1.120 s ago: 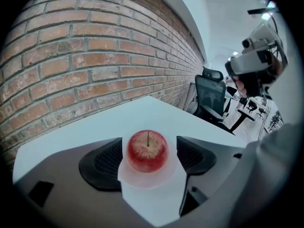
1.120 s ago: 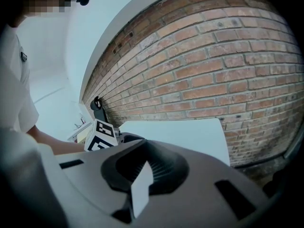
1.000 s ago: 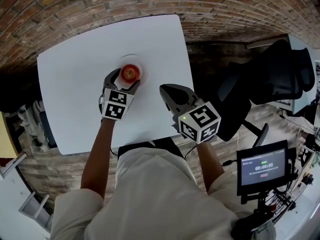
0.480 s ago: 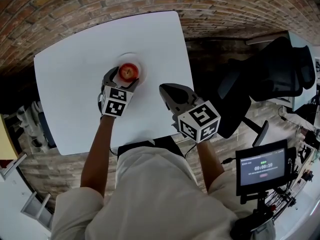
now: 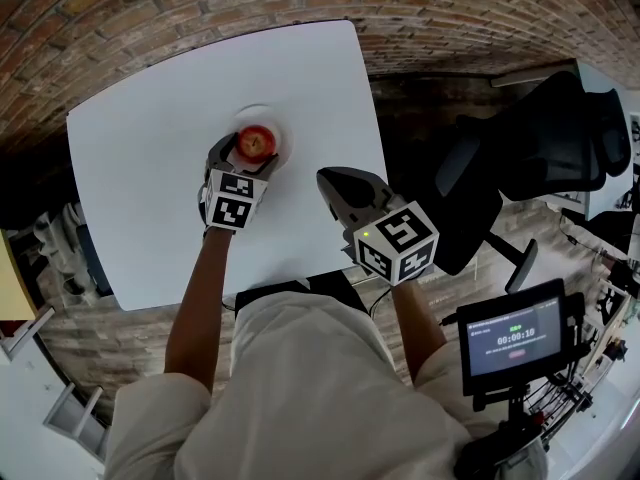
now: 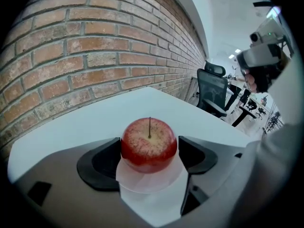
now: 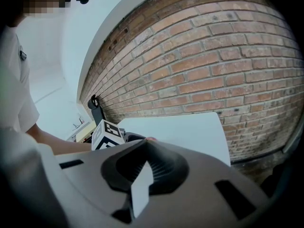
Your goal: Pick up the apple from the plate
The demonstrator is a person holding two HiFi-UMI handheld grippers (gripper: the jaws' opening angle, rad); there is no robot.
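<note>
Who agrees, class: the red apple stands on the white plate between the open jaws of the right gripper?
Wrong gripper. The red apple stands on the white plate between the open jaws of the left gripper, which have just been opening; the left gripper view shows it.

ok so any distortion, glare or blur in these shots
Head view: heavy fisheye, the white table has bowed edges; even light, no hard shadows. Left gripper view: the apple is sharp, the brick wall curves, corners go black. Right gripper view: near foreground soft, bricks crisp and bowed.
</note>
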